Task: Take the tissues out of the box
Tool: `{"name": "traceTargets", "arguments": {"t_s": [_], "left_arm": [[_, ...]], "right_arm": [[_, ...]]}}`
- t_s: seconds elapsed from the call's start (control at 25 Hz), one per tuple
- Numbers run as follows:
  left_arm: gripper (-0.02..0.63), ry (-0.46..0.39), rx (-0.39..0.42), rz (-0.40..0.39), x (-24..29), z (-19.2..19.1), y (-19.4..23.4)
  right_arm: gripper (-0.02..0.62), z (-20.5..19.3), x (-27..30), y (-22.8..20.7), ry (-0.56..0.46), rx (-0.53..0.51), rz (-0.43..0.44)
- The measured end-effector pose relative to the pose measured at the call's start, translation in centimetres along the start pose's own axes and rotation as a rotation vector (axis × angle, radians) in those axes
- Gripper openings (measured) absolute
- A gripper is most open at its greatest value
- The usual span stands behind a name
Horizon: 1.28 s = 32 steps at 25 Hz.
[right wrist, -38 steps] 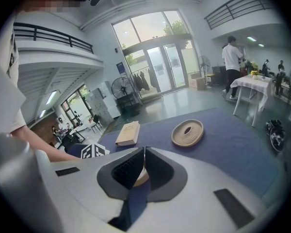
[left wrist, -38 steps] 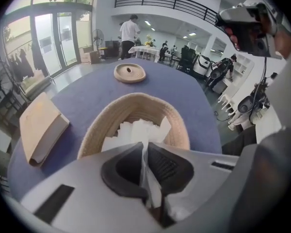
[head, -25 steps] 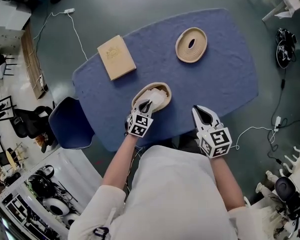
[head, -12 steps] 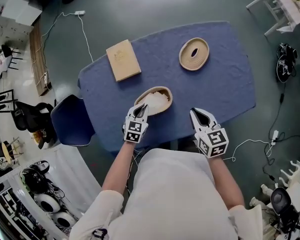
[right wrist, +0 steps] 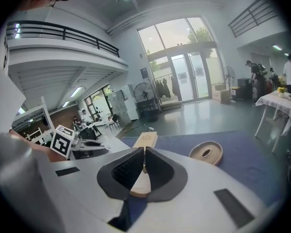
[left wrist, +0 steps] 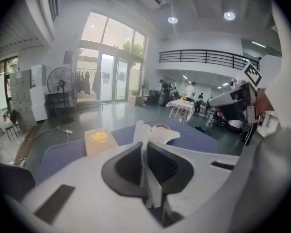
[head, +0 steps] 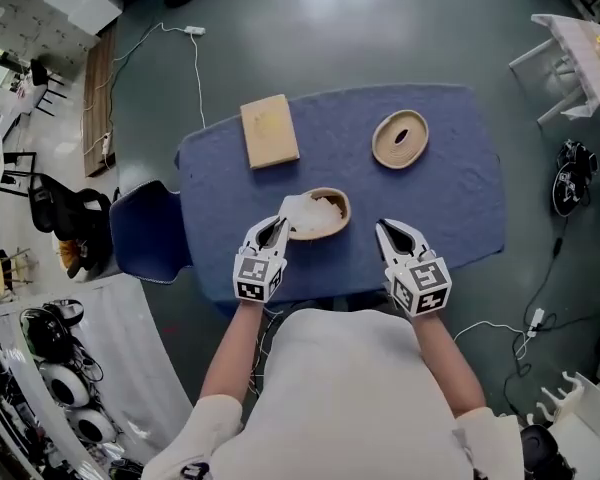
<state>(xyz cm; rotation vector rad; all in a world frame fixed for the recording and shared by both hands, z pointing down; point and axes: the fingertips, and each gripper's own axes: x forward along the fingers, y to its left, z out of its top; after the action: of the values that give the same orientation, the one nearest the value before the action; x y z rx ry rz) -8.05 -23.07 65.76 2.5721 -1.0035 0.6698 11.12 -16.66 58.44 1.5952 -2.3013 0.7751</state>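
An oval wooden tissue box [head: 330,222] stands open near the front edge of the blue table [head: 450,198]. My left gripper [head: 277,226] is just left of the box, lifted above it and shut on a white tissue [head: 298,211] that trails back to the box. In the left gripper view the tissue [left wrist: 141,132] is pinched between the closed jaws of the left gripper [left wrist: 144,147], with the box [left wrist: 161,127] beyond. My right gripper [head: 393,232] hovers to the right of the box, shut and holding nothing [right wrist: 144,155].
The oval lid [head: 401,139] with a slot lies at the table's far right and shows as a lid [right wrist: 206,151] ahead of the right gripper. A tan book [head: 269,131] lies at the far left. A blue chair [head: 145,233] stands by the table's left end.
My left gripper has risen and drawn back toward me, pulling the tissue up out of the box. The right gripper has lifted slightly. The head view has shifted.
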Motion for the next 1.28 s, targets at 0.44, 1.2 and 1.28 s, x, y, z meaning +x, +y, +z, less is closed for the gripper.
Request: {"name": "traceTargets", "arguments": {"t_s": [0.44, 1.2, 1.28], "left_arm": [[0.029, -0.213, -0.078, 0.159, -9.4, 6.5, 1.3], [0.031, -0.450, -0.097, 0.280, -21.6, 13.4, 2.6], [0.029, -0.470, -0.097, 0.284, -22.5, 13.8, 2.5]], "right_arm": [[0.035, 3.8, -0.1, 1.1, -0.053, -0.096, 0.087], [0.035, 10.9, -2.6, 4.6, -0.152, -0.210, 0.148], [0.035, 11.6, -2.9, 4.8, -0.166, -0.218, 0.154]]}}
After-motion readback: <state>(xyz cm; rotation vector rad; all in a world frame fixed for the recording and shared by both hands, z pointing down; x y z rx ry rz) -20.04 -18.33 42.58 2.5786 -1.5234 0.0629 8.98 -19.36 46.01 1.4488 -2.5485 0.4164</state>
